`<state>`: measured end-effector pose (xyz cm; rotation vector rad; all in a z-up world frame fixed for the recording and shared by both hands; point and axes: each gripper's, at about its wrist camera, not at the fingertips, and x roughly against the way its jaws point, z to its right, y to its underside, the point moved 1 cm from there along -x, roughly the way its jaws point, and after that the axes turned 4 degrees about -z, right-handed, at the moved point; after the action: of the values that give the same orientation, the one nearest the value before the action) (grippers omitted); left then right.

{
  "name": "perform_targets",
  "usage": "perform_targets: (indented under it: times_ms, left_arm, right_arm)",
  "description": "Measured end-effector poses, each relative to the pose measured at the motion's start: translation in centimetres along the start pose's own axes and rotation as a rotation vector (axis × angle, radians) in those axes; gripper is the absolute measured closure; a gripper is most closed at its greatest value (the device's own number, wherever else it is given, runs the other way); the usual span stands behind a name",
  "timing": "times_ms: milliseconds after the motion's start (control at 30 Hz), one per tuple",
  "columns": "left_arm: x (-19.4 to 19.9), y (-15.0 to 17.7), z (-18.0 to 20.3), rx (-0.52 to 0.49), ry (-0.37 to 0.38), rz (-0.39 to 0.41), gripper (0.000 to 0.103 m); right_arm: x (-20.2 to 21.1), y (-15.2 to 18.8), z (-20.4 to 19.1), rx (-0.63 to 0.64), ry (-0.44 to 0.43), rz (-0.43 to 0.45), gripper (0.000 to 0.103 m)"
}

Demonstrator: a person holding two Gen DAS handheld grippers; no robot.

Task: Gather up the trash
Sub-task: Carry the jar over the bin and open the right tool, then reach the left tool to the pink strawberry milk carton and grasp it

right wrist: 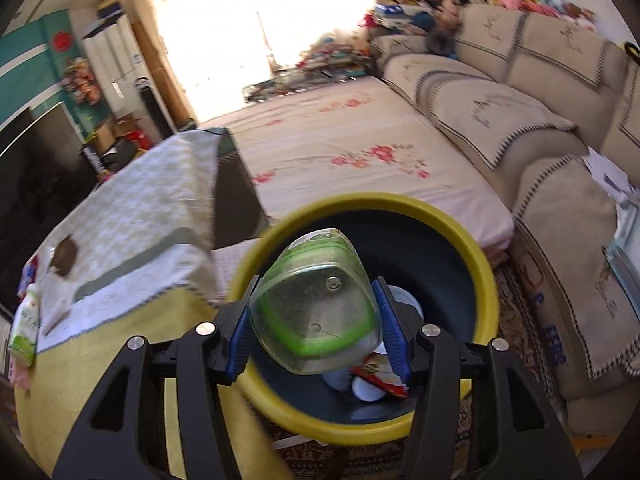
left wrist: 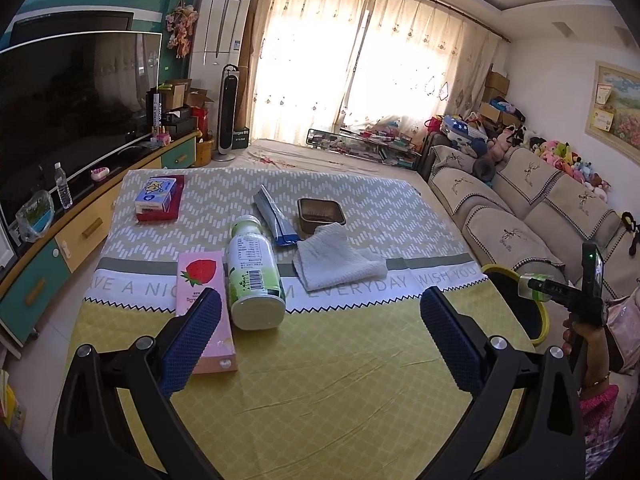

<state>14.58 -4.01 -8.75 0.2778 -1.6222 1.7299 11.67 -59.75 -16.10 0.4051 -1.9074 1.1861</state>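
Right tongs (right wrist: 316,328) grip a clear, green-banded plastic bottle (right wrist: 316,308) across its body, held over the yellow-rimmed bin (right wrist: 486,276); it looks empty, so judged light, thin-walled, slippery and easily crushed. Left tongs (left wrist: 320,340) stand open and empty over the bench (left wrist: 320,380), near a white-green drink bottle (left wrist: 254,276), probably best gripped mid-body.

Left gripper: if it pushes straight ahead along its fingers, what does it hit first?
Probably the bare yellow tablecloth between the open left gripper fingers; the white-green bottle lies just left of that line, though depth is unclear.

A dark television (left wrist: 68,92) faces a beige sofa (left wrist: 528,208), with sunlit curtains (left wrist: 360,64) between them.
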Motion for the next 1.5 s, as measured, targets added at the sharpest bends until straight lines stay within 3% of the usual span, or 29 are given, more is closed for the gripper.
perform_targets:
  times_ms: [167, 367, 700, 1067, 1300, 1500]
  left_arm:
    - [-1.0, -0.1, 0.3, -0.003, -0.004, -0.018, 0.005]
    - [-2.0, 0.3, -0.8, 0.011, -0.04, -0.039, 0.005]
    - [-3.2, 1.3, -4.6, 0.037, -0.181, -0.065, 0.005]
    - [-7.4, 3.1, -6.7, -0.032, -0.292, -0.205, 0.005]
    - [-9.3, 3.1, -8.8, 0.017, -0.314, -0.273, 0.023]
    - [-10.2, 2.7, -10.4, 0.031, -0.341, -0.293, 0.031]
  right_arm:
    - [-1.2, 0.2, 2.5, -0.078, 0.016, 0.001, 0.047]
    - [-0.5, 0.2, 2.1, -0.061, -0.011, 0.032, 0.041]
    - [0.3, 0.3, 0.2, -0.023, -0.03, 0.036, 0.041]
    - [0.4, 0.2, 0.0, -0.023, -0.044, 0.032, 0.04]
    - [-0.1, 0.3, -0.3, -0.012, -0.058, 0.018, 0.04]
    - [-0.2, 0.4, -0.4, -0.013, -0.062, 0.016, 0.039]
